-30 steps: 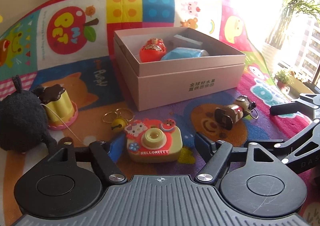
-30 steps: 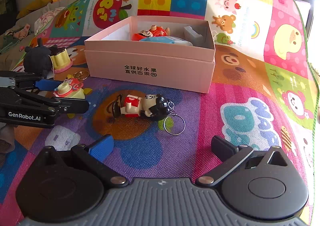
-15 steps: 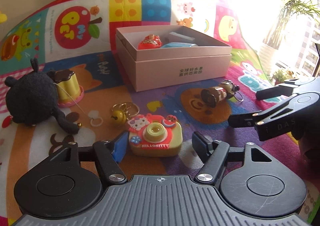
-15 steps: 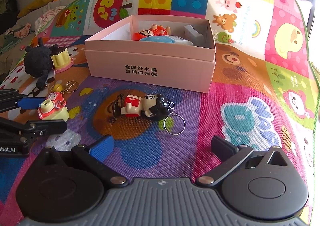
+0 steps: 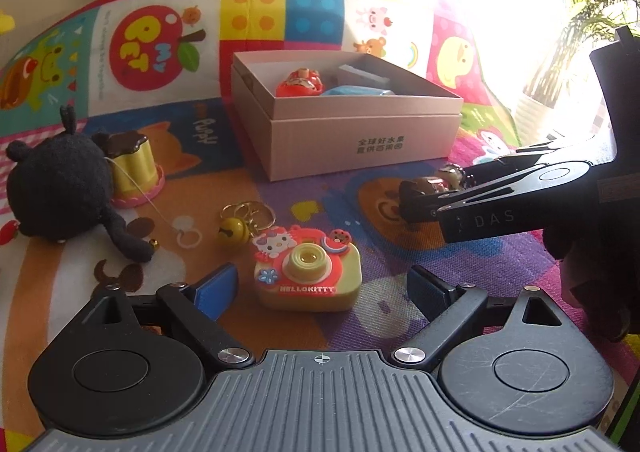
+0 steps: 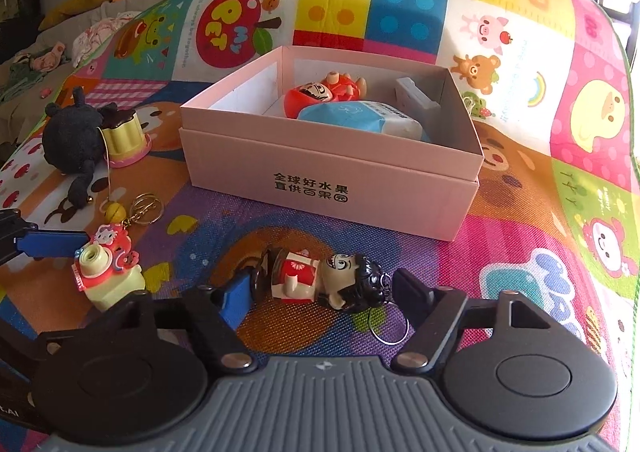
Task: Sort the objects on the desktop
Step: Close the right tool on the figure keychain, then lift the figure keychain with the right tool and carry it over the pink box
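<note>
A pink box [image 5: 360, 140] stands open on the play mat, holding a red doll [image 5: 301, 83], a blue packet [image 5: 356, 91] and a white item. My left gripper [image 5: 320, 288] is open, its fingers on either side of a yellow Hello Kitty toy camera [image 5: 308, 272], not touching it. In the right wrist view the pink box [image 6: 332, 180] sits ahead, and my right gripper [image 6: 320, 288] is open around a figurine keychain [image 6: 320, 280] with black hair lying on the mat. The toy camera [image 6: 104, 272] shows at the left there.
A black plush [image 5: 56, 188] and a pudding-shaped toy [image 5: 132, 168] lie at the left. A yellow bell with key rings [image 5: 236, 224] lies behind the camera. The right gripper's arm [image 5: 520, 204] crosses the right side of the left wrist view. A potted plant [image 5: 560, 64] stands beyond the mat.
My right gripper has moved forward and down, so the figurine keychain now lies between its fingers. My left gripper has drawn back a little from the box; the camera stays between its fingers.
</note>
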Tool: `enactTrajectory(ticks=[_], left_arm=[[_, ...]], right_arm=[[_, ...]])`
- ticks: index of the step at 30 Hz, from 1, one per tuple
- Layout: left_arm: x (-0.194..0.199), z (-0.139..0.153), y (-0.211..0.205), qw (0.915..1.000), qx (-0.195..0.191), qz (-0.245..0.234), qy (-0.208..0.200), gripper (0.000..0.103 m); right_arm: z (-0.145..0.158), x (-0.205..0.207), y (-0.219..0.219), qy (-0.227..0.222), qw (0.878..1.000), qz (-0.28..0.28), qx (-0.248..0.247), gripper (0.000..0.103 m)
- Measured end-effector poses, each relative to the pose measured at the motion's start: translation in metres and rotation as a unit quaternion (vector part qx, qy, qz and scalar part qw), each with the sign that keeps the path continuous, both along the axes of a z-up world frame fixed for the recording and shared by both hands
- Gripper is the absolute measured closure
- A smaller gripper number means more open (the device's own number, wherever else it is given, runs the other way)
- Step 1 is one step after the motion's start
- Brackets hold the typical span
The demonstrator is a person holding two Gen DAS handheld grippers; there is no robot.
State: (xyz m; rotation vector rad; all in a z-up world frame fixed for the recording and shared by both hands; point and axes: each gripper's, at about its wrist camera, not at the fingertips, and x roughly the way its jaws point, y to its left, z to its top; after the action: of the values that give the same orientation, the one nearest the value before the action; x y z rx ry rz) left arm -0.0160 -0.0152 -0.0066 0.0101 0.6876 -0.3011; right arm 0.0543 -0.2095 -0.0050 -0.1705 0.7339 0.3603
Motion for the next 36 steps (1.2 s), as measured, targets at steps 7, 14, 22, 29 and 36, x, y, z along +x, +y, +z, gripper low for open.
enactTrajectory(ticks=[7, 14, 22, 29, 36], left_arm=[[0.001, 0.0, 0.001, 1.0, -0.001, 0.005, 0.0, 0.007], [0.007, 0.002, 0.0, 0.9999, 0.009, 0.014, 0.001, 0.015], [0.01, 0.002, -0.018, 0.9988, 0.047, -0.013, -0.008, 0.04], [-0.019, 0.016, -0.029, 0.9958, 0.071, -0.053, -0.025, 0.04], [-0.021, 0.084, -0.027, 0.9876, 0.076, -0.057, -0.125, 0.04]], right_arm=[[0.011, -0.014, -0.006, -0.011, 1.0, 0.002, 0.003, 0.039], [0.013, -0.036, -0.014, -0.012, 1.0, 0.01, -0.006, 0.038], [0.009, -0.052, -0.017, 0.002, 1.0, 0.024, -0.014, 0.038], [0.033, -0.073, -0.03, -0.032, 0.999, 0.032, 0.0, 0.038], [0.116, -0.075, -0.063, -0.134, 0.989, 0.009, 0.053, 0.039]])
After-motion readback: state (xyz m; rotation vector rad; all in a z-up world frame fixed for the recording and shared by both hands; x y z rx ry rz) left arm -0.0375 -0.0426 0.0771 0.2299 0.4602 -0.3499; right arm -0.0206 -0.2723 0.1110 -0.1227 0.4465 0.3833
